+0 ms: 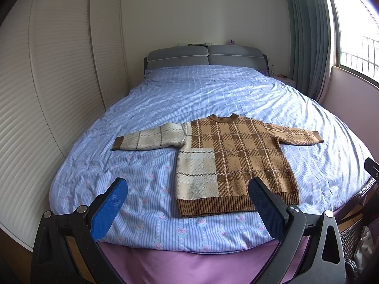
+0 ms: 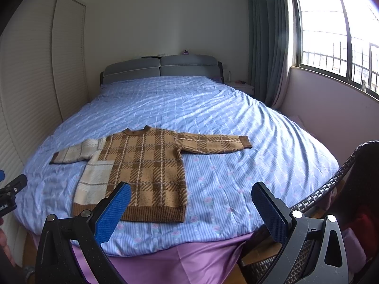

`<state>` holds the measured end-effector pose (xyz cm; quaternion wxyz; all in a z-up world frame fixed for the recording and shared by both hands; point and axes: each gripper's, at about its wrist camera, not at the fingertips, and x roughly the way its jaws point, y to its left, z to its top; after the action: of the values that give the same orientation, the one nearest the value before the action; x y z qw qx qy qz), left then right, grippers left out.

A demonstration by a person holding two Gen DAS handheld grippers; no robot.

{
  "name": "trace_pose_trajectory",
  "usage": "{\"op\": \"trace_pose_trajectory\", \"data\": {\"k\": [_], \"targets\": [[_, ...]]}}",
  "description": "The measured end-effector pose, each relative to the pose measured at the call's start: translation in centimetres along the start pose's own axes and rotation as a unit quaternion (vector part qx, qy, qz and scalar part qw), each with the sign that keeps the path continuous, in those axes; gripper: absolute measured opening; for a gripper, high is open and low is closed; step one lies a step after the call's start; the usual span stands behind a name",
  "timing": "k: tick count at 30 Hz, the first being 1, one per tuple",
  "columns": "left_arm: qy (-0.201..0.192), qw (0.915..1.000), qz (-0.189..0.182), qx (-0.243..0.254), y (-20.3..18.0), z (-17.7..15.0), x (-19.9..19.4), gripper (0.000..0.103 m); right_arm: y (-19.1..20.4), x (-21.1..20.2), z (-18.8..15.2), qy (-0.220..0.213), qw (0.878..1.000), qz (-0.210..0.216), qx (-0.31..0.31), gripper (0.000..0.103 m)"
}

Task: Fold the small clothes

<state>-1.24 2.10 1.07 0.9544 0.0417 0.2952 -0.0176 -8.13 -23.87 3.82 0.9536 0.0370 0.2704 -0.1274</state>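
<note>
A small plaid sweater (image 1: 227, 163) lies flat on the blue striped bedspread (image 1: 213, 90), face up, its neck toward the grey headboard (image 1: 206, 55) and its ribbed hem toward the foot of the bed. Both sleeves are spread out sideways; the left sleeve and a panel on that side are cream, the rest tan and brown. Both grippers hang over the foot edge of the bed, short of the garment and touching nothing. The left gripper (image 1: 189, 209) is spread wide, with nothing between its blue pads (image 1: 109, 209); from its own camera the sweater's hem sits between and just beyond the two fingers, the far pad overlapping the hem's right corner in view. The right gripper (image 2: 190, 211) is likewise wide apart and empty; the sweater lies ahead of it and off to its left, the near pad crossing the hem's lower left part in view, while bare bedspread fills the gap between the fingers. A purple sheet (image 2: 180, 258) hangs below the bedspread, and a woven basket (image 2: 331, 184) stands at the right corner of the bed.
</note>
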Motion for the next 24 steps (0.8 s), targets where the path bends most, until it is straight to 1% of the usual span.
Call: {"op": "trace_pose_trajectory", "data": {"k": [24], "targets": [[-0.002, 1.0, -0.001, 0.002, -0.02, 0.13, -0.16, 0.103, -0.26, 0.22, 0.16, 0.001, 1.0, -0.004, 0.003, 0.102]]}}
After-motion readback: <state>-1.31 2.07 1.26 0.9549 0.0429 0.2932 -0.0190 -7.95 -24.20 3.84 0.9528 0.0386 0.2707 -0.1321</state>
